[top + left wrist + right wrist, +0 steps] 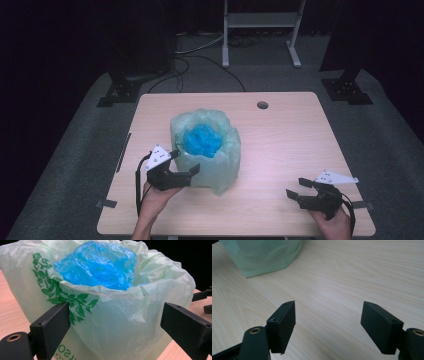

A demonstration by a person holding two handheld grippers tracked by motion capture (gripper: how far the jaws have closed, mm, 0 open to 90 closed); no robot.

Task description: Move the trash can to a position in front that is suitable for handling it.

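Pale green bin liner [212,165] stands mid-table [280,150], draped over bin, crumpled blue plastic [202,140] inside. Left gripper [186,161] at liner's near side, jaws spread, straddling film; contact unclear. Right gripper [295,187] well apart, jaws spread, empty. Film likely thin, light, slippery, tear-prone: pinch folded rim [82,288].

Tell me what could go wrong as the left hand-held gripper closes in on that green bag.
1. The left hand-held gripper is open astride the green bag; the thin film may slip or tear when pinched.
2. The bag lines a bin standing free on the table; a pull could tip it and spill the blue plastic.
3. The right hand-held gripper, open and apart, cannot steady it.
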